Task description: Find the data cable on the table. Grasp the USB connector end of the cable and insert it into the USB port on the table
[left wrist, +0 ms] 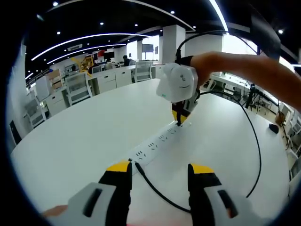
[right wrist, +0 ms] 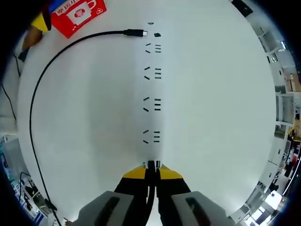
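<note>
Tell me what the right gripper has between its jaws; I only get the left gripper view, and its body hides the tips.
Observer: In the right gripper view, the right gripper is shut on a black cable end, held over the power strip.
Operator: Is the plug near my jaws in a socket?
Observer: No. The plug lies loose at the strip's far end, its silver tip bare.
Operator: Anything else there?
Observer: A red packet, beyond that plug.

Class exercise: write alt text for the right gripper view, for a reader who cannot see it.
The right tongs, shut on a black data cable, press its end down at the near end of a white power strip on a white table. The cable's free connector lies by the strip's far end.
</note>
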